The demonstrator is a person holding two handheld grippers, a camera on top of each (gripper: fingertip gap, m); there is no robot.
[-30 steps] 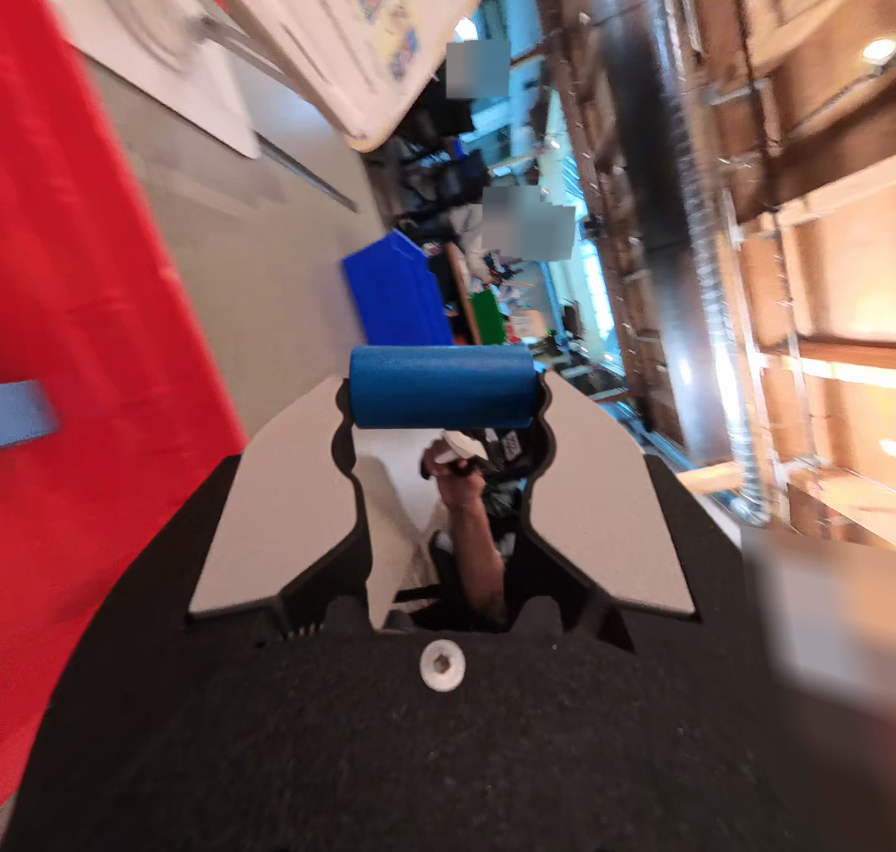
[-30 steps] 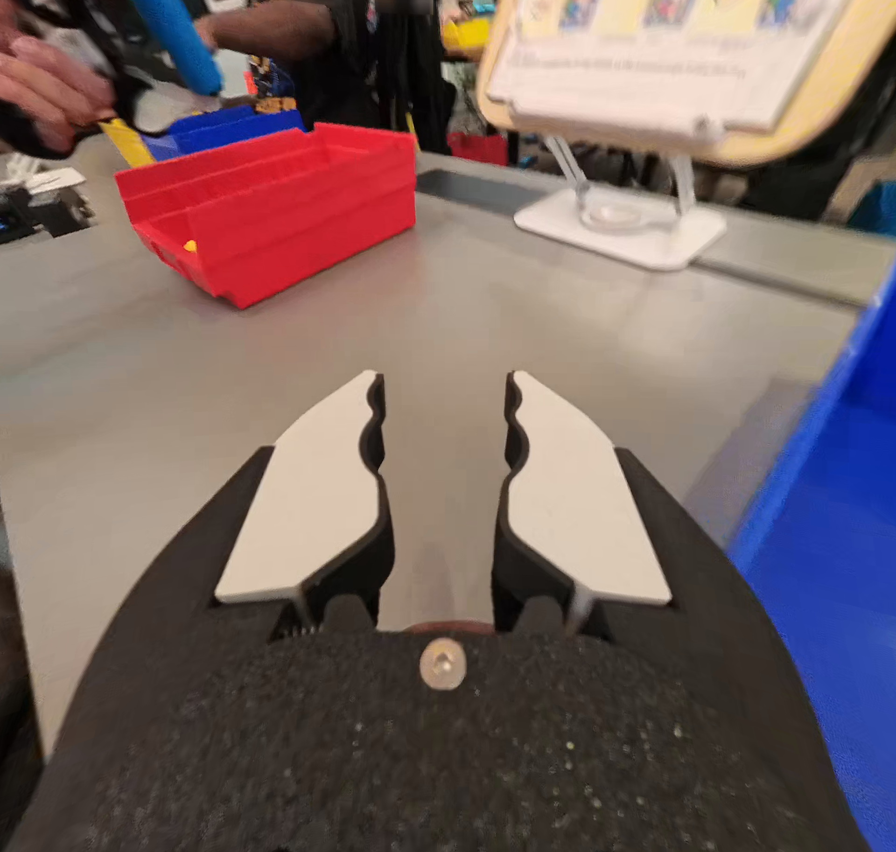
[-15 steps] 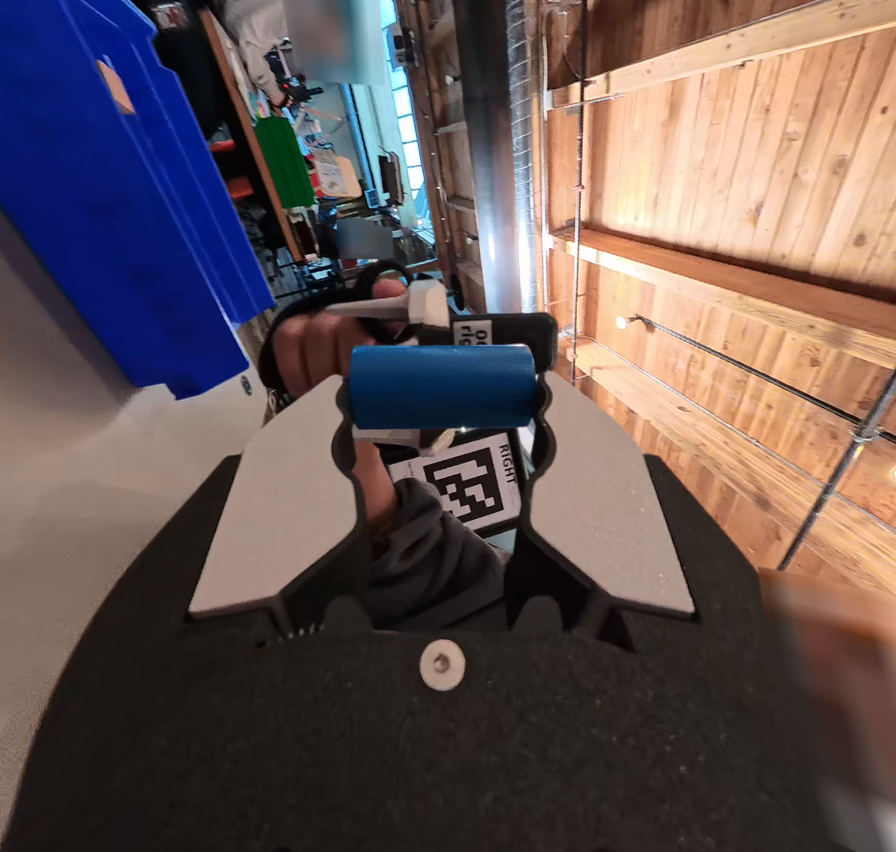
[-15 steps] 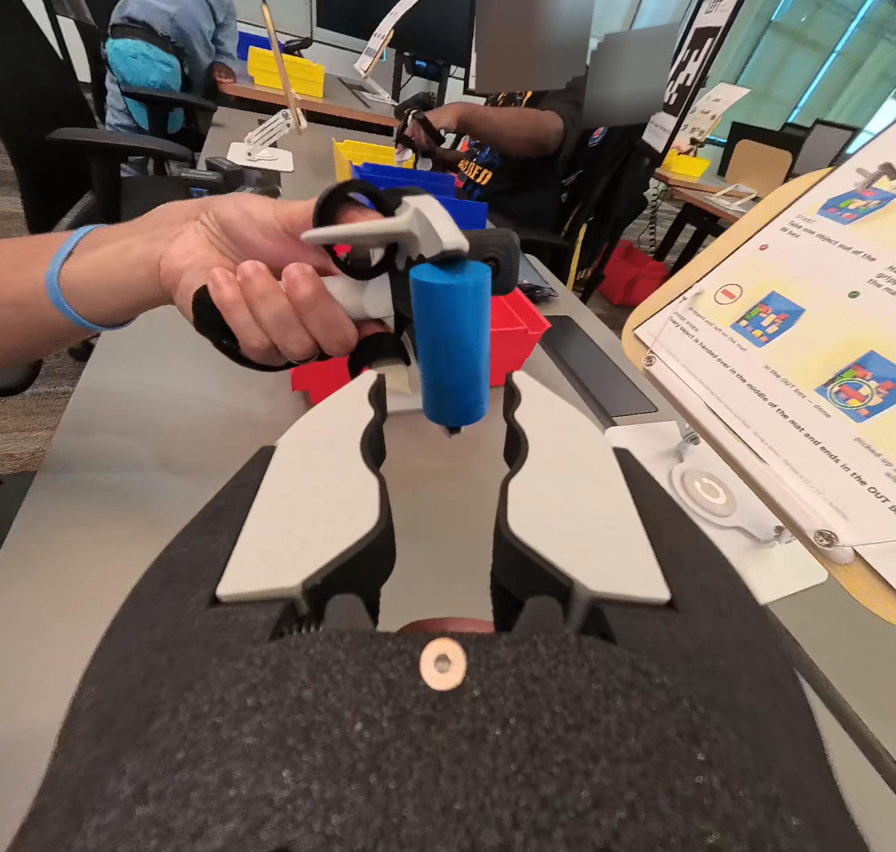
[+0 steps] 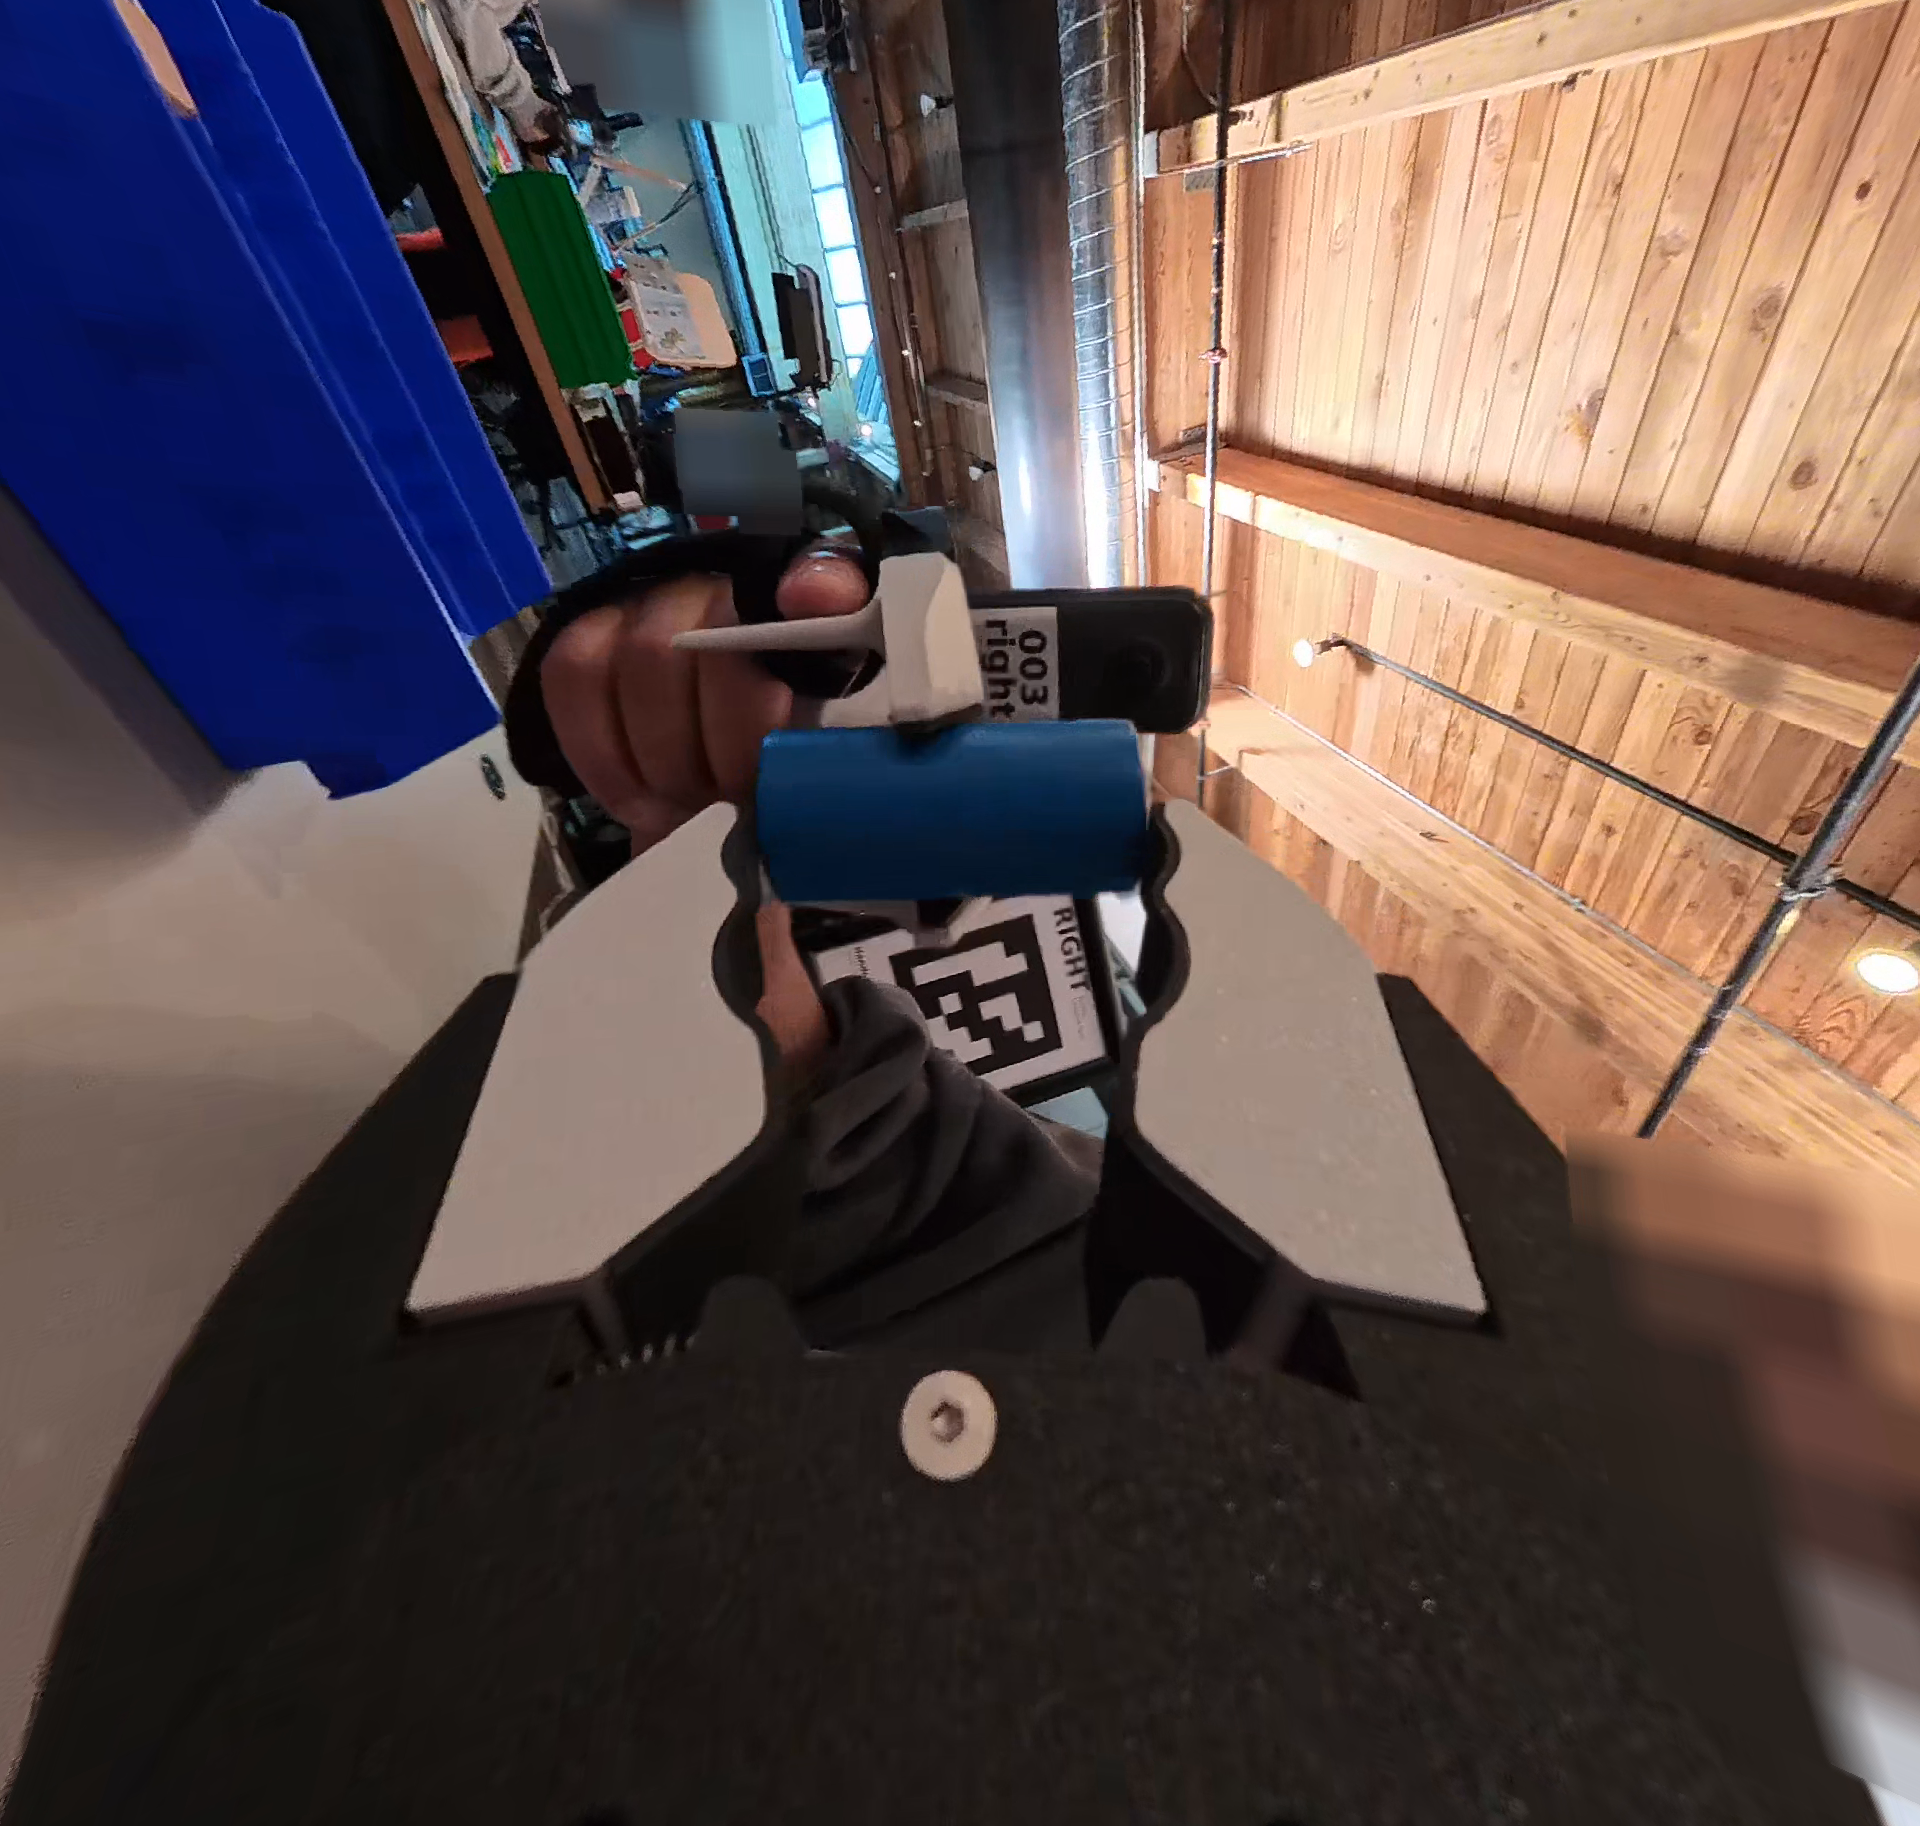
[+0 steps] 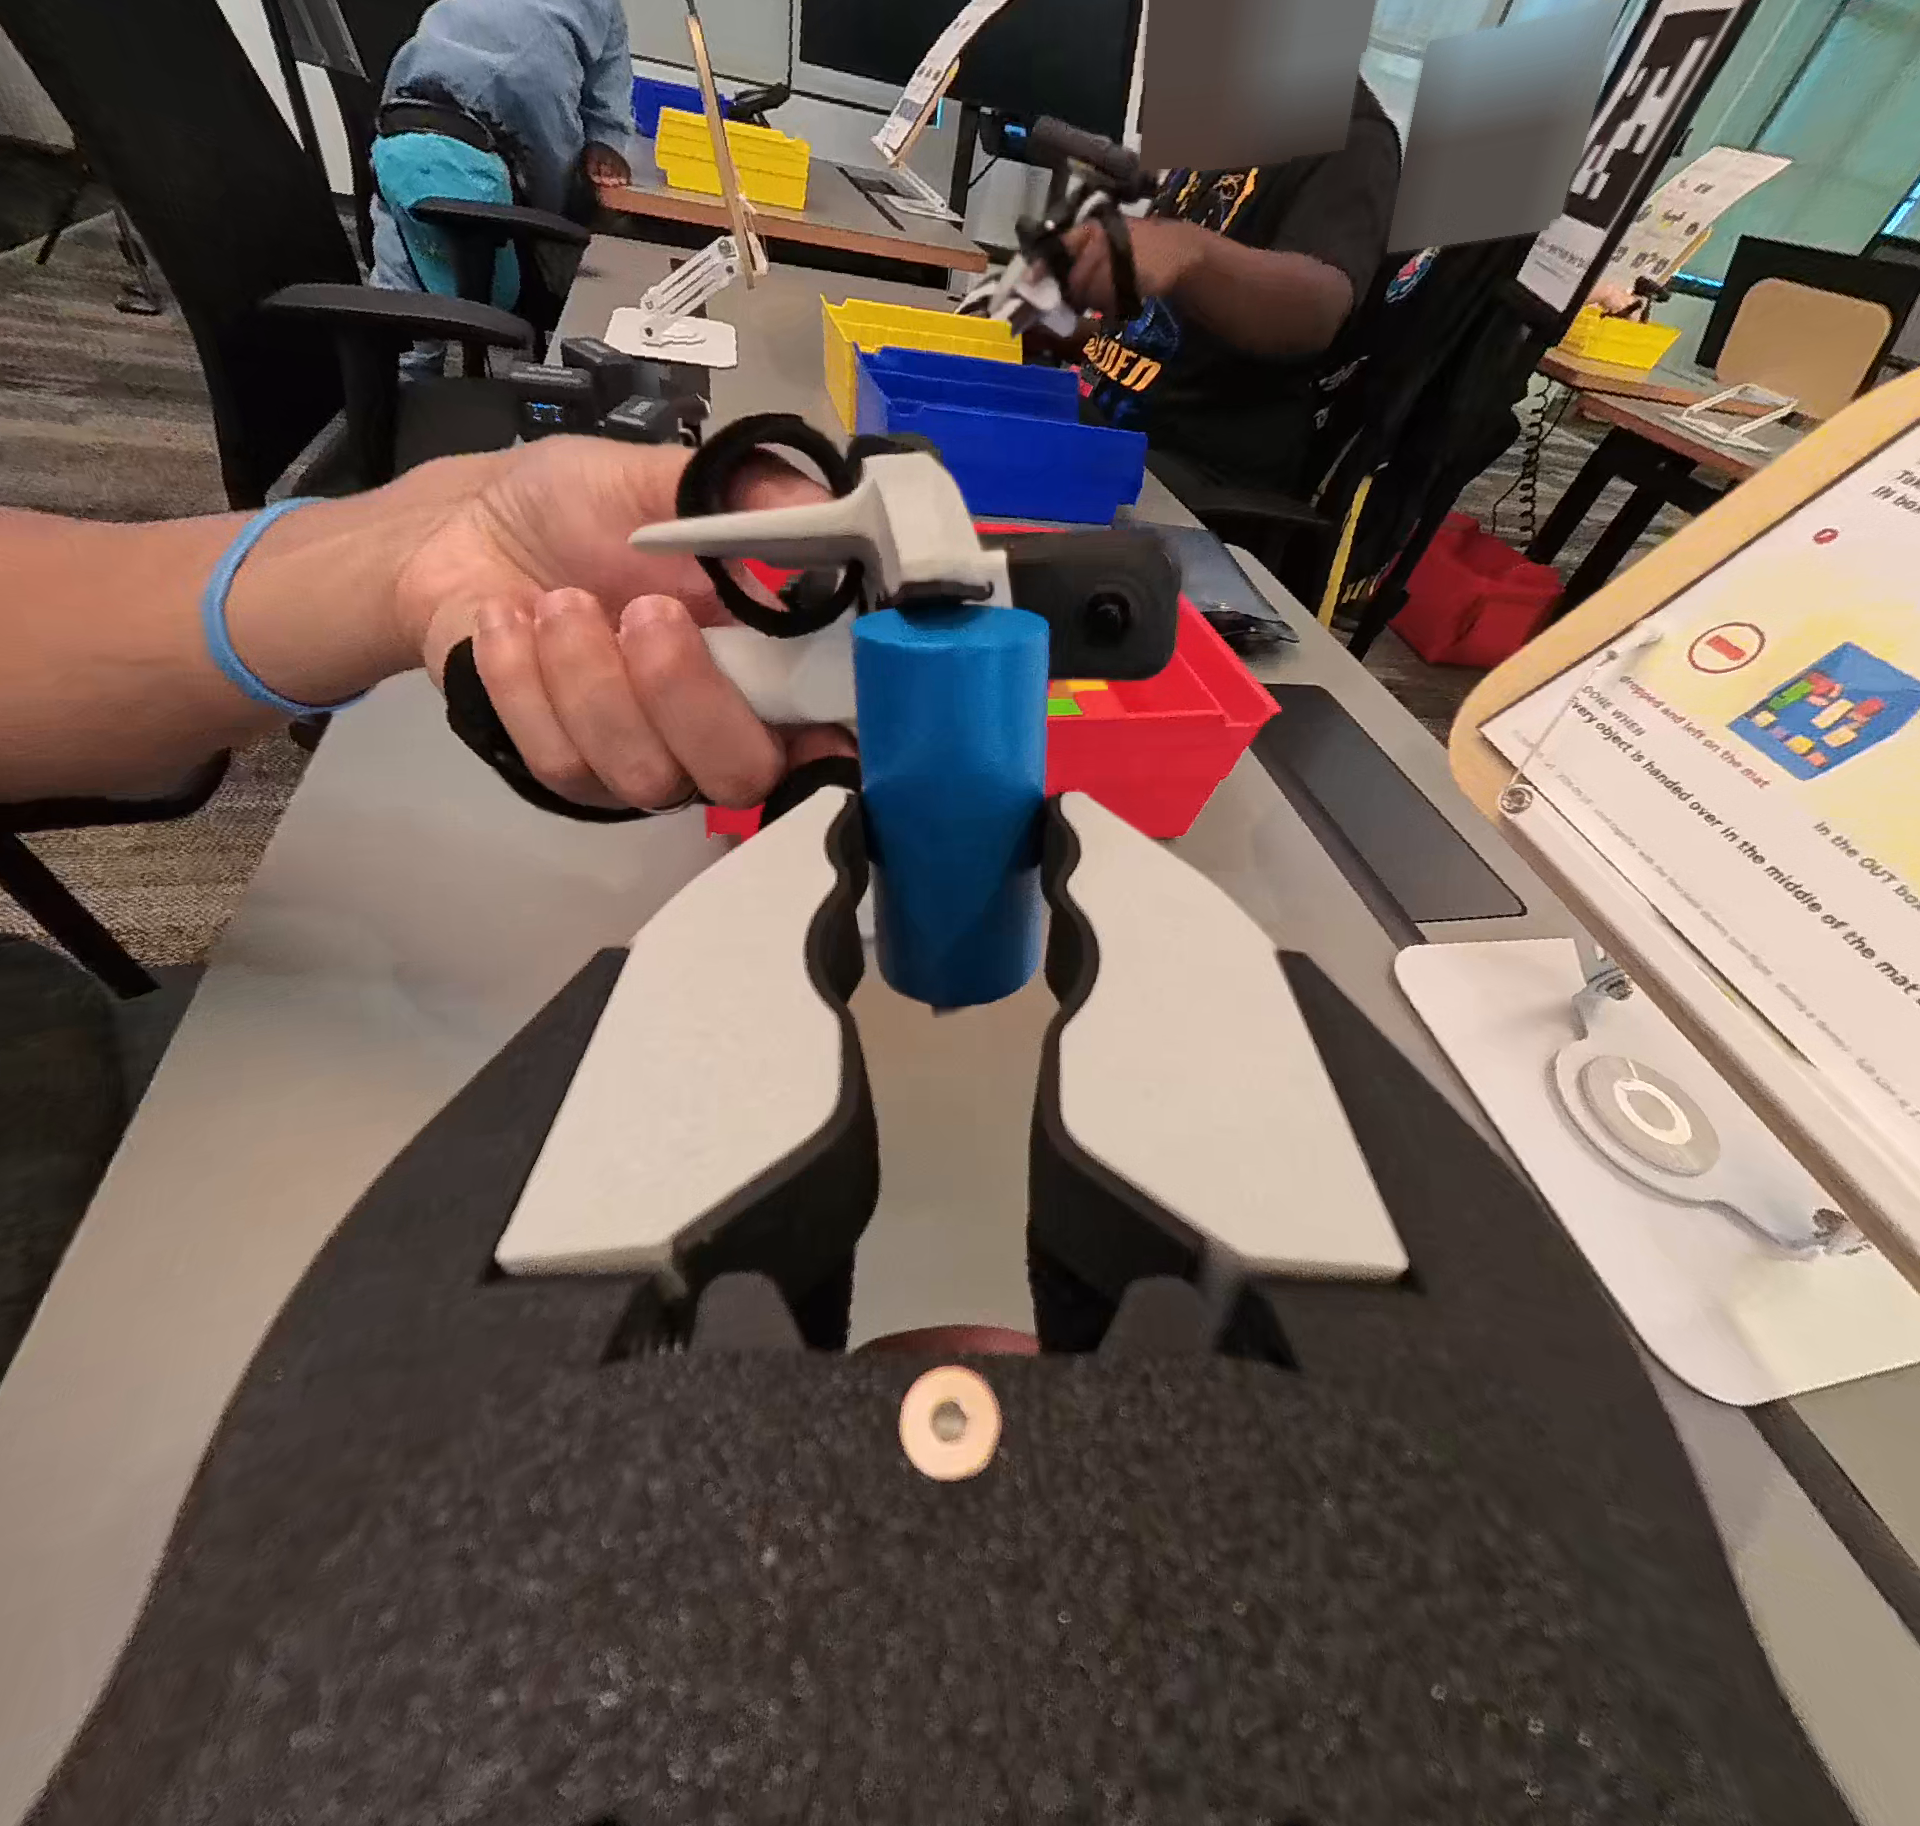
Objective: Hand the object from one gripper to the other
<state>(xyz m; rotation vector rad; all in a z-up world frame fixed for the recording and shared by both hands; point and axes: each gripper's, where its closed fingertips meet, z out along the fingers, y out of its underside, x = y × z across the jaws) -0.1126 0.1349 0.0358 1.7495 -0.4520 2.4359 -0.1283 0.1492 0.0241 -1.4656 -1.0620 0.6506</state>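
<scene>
Spanning the gap between the left gripper's (image 5: 951, 841) fingertips, the blue cylinder (image 5: 951, 812) lies crosswise with one flat end against each fingertip, so that gripper clamps it lengthwise. In the right wrist view the same blue cylinder (image 6: 951, 800) stands upright between the right gripper's (image 6: 951, 831) fingertips, whose inner edges press its curved sides near mid-height; the lower end hangs below them over the grey table (image 6: 416, 893). The right gripper therefore appears closed on it too, though how firmly cannot be told. The hand (image 6: 551, 633) working the left tool sits just beyond the right fingertips, to their left, and a red bin (image 6: 1153, 737) lies farther ahead.

The step in hand looks like the handover itself, at the point where both tools hold the piece. The next move probably calls for the left fingers to release while the right grip stays tight, then for the left tool to back away along the cylinder's axis without dragging it.
</scene>
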